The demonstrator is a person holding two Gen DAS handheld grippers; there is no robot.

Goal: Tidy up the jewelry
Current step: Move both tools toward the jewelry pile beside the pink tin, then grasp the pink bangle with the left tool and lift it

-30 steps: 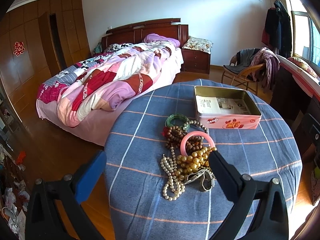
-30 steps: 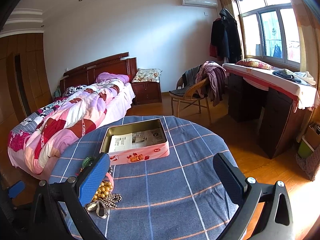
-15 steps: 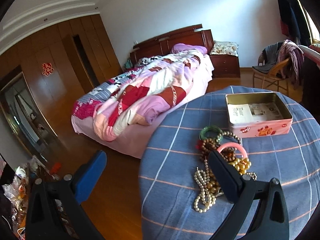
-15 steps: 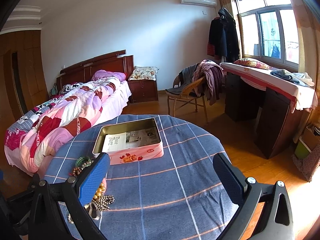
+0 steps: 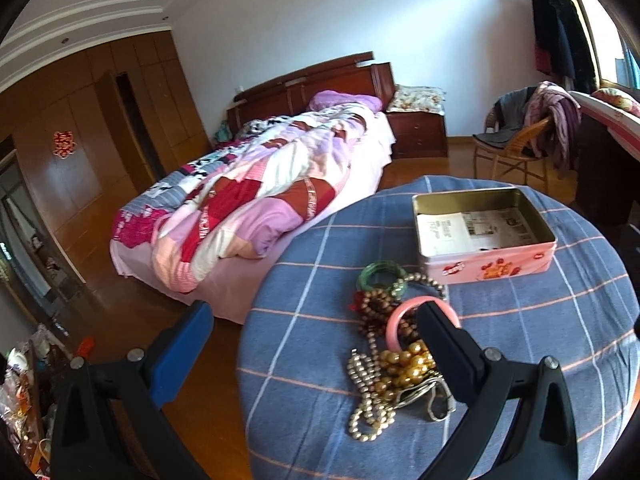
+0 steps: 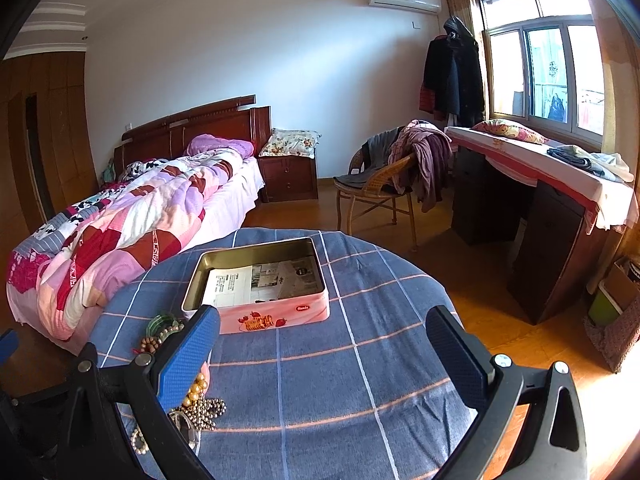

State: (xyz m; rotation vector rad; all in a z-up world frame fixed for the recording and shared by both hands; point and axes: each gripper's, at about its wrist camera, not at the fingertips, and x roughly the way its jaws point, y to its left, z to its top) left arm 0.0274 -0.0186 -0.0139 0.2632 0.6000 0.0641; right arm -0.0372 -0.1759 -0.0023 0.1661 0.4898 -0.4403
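Left gripper [image 5: 316, 340] has swung off to the side over the last sec and is now drifting back: 1 s ago the jewelry pile [image 5: 396, 344] sat between its fingers, then the view slewed toward the bed, and now the pile is back under the R-hand finger only, w/ the other finger out over bare floor past the table's edge. Jaws wide apart, nothing in them.

Right gripper [image 6: 322, 344] has barely shifted; it hangs over the near-middle of the table [image 6: 360, 400], jaws spread wide, empty, roughly facing the pink tin [image 6: 276, 314].

Where stuff is: the pile lies near the table's left edge, all tangled: green bangle [image 5: 380, 276] furthest in, brown bead strand [image 5: 376, 308] next, pink bangle [image 5: 404, 320] partly behind the finger, gold beads [image 5: 404, 364] and pearl strand [image 5: 368, 400] nearest the front edge. The tin stands toward the far side, open, w/ only printed paper on its floor, no jewelry inside. Pile and tin are apart, a strip of cloth between them.

So no piece is picked yet; task looks basically at the start. Judging by this, the left tool needs re-centring on one item (pink bangle prob. the easiest, sits on top) before closing. Tangle risk: strands may drag along w/ whatever's lifted.
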